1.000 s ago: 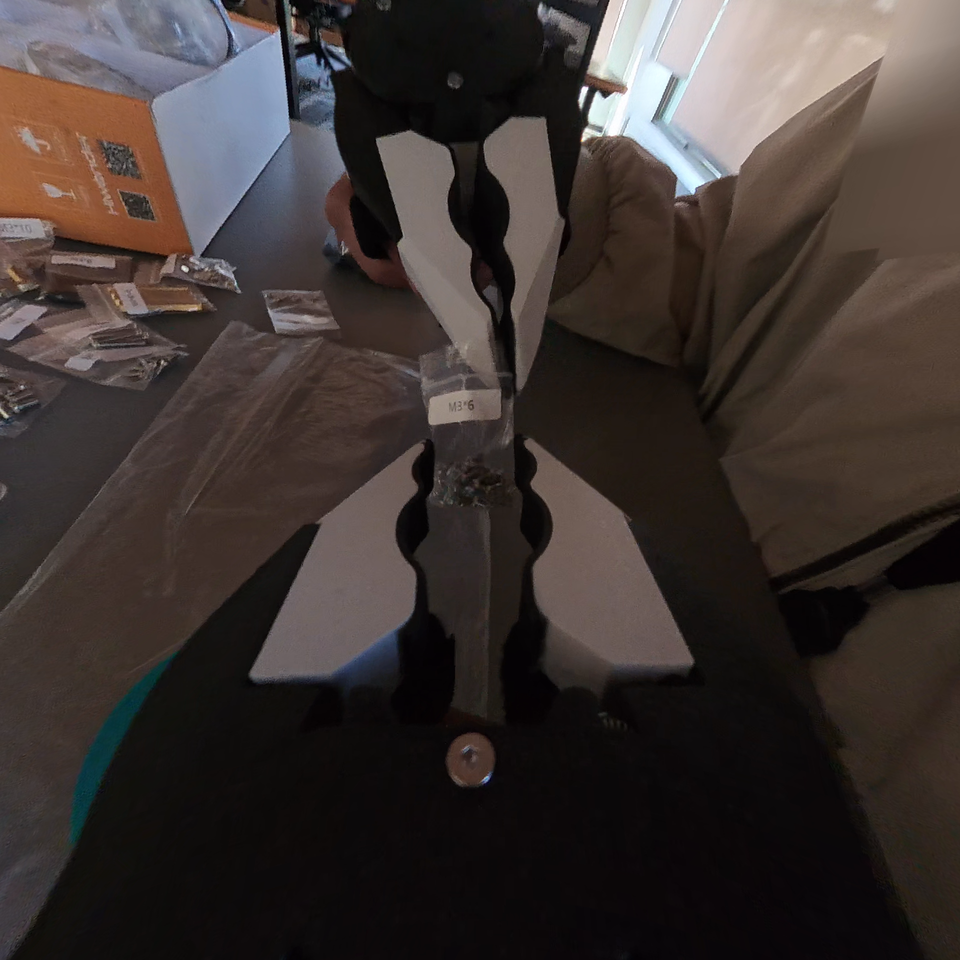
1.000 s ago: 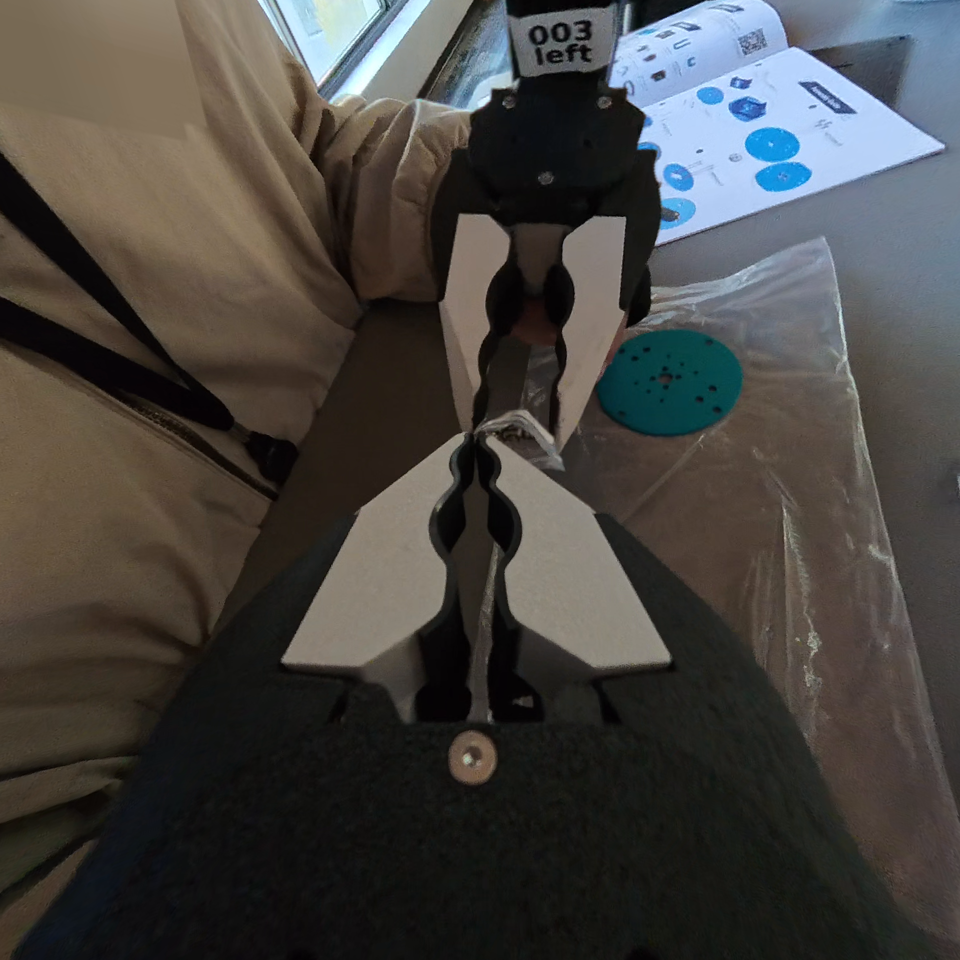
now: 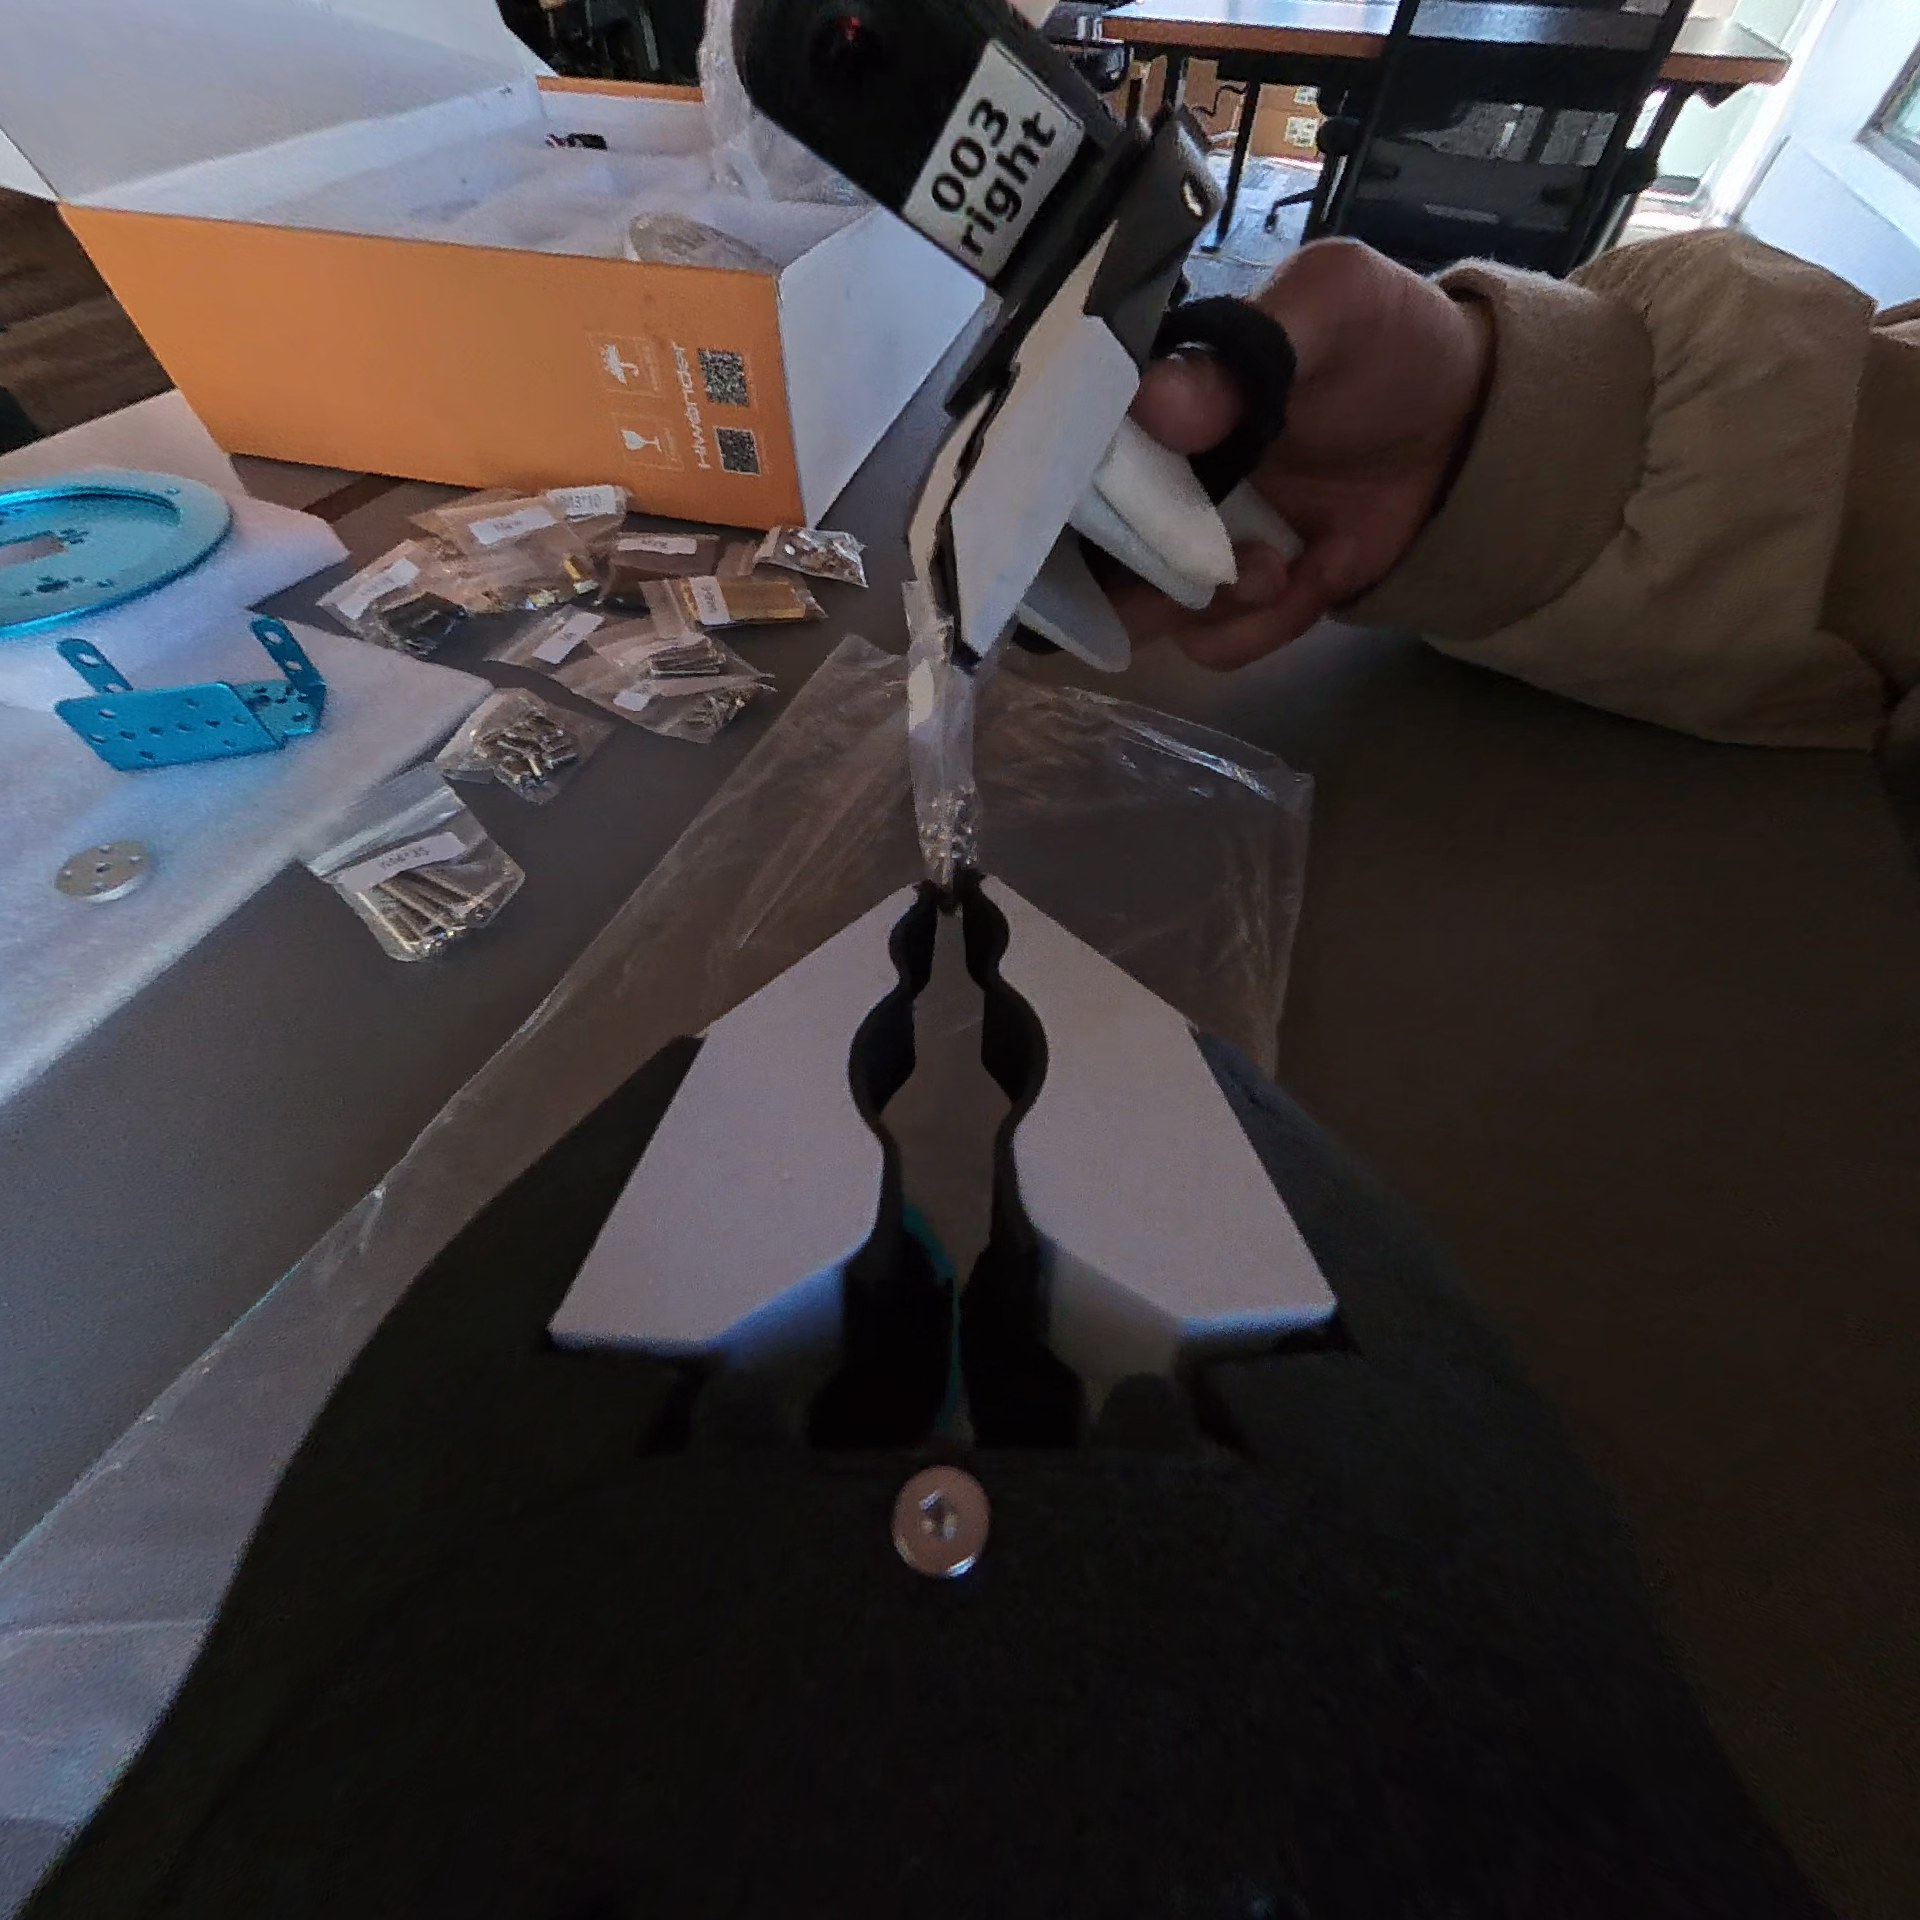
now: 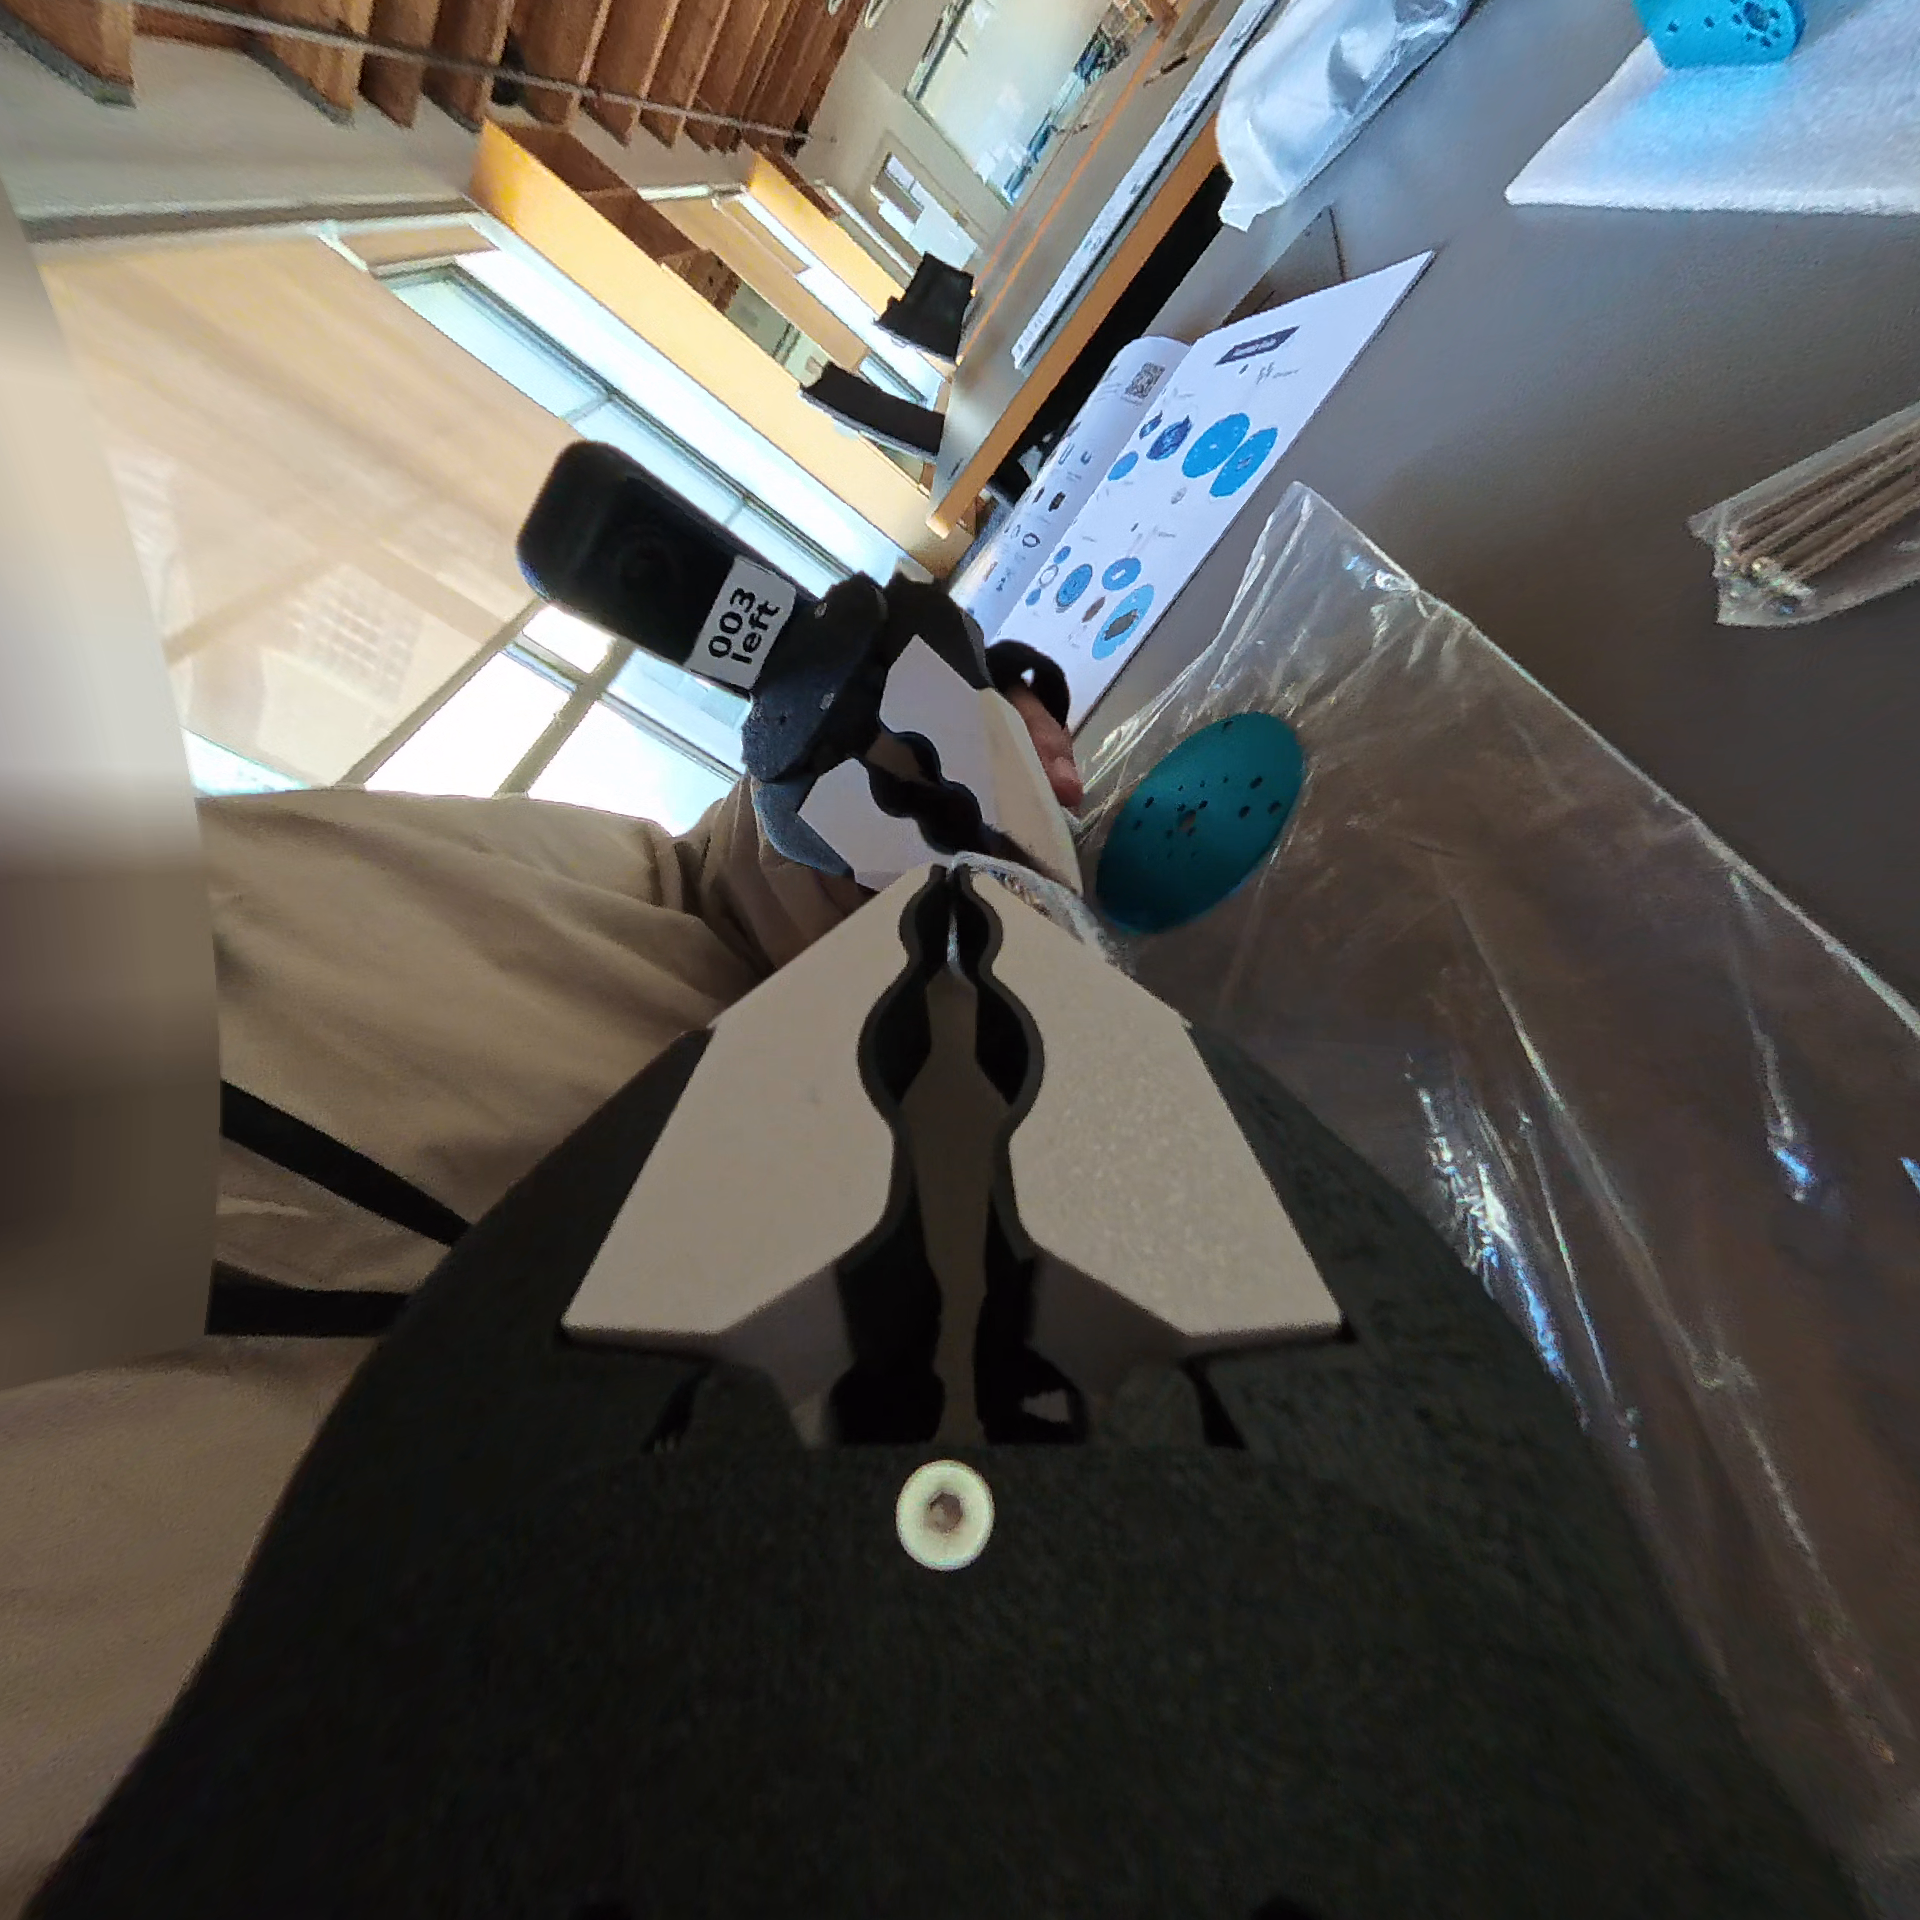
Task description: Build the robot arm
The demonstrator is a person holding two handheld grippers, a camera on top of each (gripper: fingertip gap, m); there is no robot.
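While both grippers meet in the middle of the frame, a small clear bag of screws [image 3: 943,800] hangs stretched between them above the desk [image 3: 1558,987]. The left gripper [image 3: 948,902] has its jaws pressed together on the bag's bottom end. The right gripper [image 3: 951,634], coming down from the upper middle, has its jaws pinched tight on the top end. So the bag's long side runs straight up the picture, from one set of jaws to the other. Both are touching it. A big clear plastic sheet [image 3: 1143,769] lies flat underneath, and more little bags [image 3: 582,613] sit at the left.
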